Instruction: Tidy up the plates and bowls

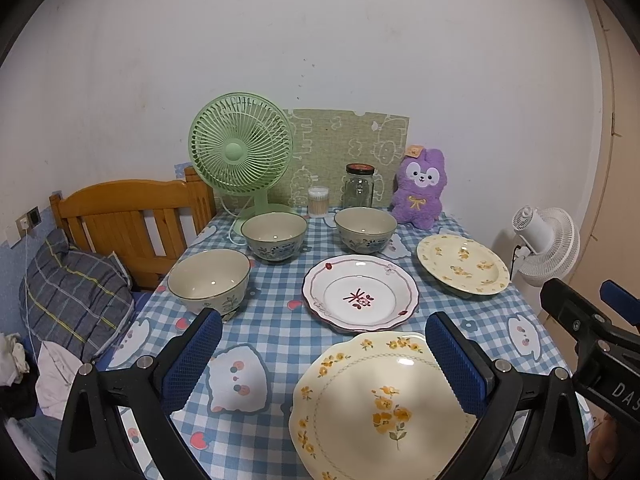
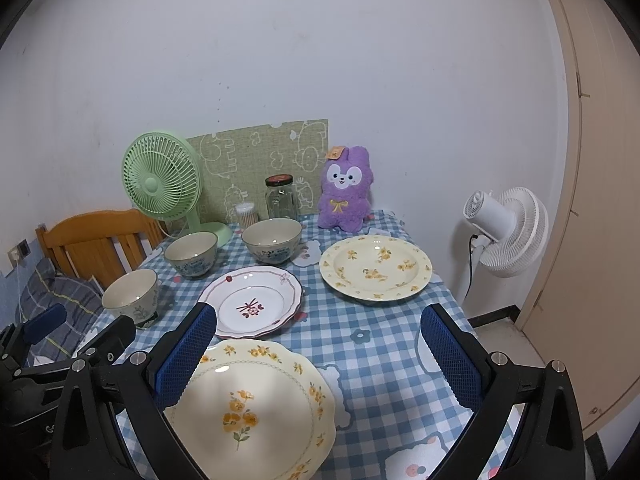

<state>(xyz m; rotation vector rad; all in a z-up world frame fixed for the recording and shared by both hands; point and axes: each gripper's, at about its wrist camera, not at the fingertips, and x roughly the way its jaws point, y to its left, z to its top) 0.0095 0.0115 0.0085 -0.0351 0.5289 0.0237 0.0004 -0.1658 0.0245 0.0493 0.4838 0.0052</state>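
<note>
Left wrist view: my left gripper [image 1: 324,364] hangs above the near edge of the table, its blue ribbed pads [image 1: 192,354] spread wide and holding nothing. The right pad overlaps the rim of the scalloped cream plate with yellow flowers [image 1: 380,404], though I cannot tell whether it touches. In the right wrist view my right gripper [image 2: 320,360] is likewise agape and empty, raised over the blue-and-white checked tablecloth [image 2: 380,340], with the same scalloped plate [image 2: 256,408] under its left pad. Both tools point level toward the far wall, side by side.

Beyond the fingers, the white plate with red rim and red centre motif [image 1: 360,292] lies mid-table. The round cream plate with yellow flowers [image 1: 462,264] lies at far right. Three beige ceramic bowls stand apart: one at left [image 1: 208,280], one behind it [image 1: 274,236], one farther right [image 1: 365,230].

Judgement: nothing is stacked or grouped, so the sorting appears not yet begun. All three plates and all three bowls remain to be gathered.
</note>
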